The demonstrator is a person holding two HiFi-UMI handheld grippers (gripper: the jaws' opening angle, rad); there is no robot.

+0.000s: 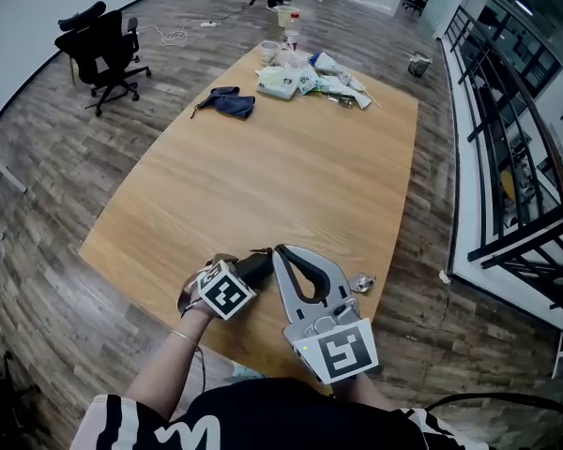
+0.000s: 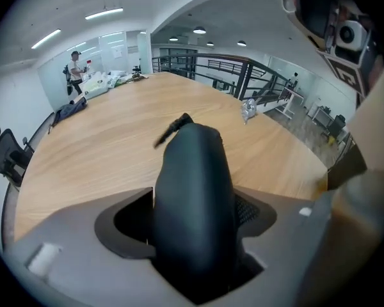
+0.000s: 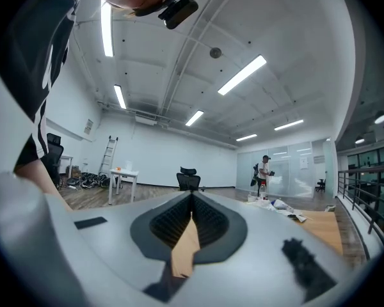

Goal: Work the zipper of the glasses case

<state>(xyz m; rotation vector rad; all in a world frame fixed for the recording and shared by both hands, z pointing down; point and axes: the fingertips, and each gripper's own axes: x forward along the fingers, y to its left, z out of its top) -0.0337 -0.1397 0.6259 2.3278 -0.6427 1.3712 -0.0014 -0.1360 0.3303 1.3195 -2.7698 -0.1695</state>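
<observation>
The left gripper (image 2: 193, 226) is clamping the dark glasses case (image 2: 193, 165) between its two fingers. The case is filling the gap and jutting out past the tips, over the near edge of the wooden table (image 2: 102, 146). The right gripper (image 3: 192, 196) is hovering just beside the case, its fingers pressed together on nothing

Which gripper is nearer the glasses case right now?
Left. The left gripper is closed on the glasses case; the right gripper, shut and empty, sits close beside it.
</observation>
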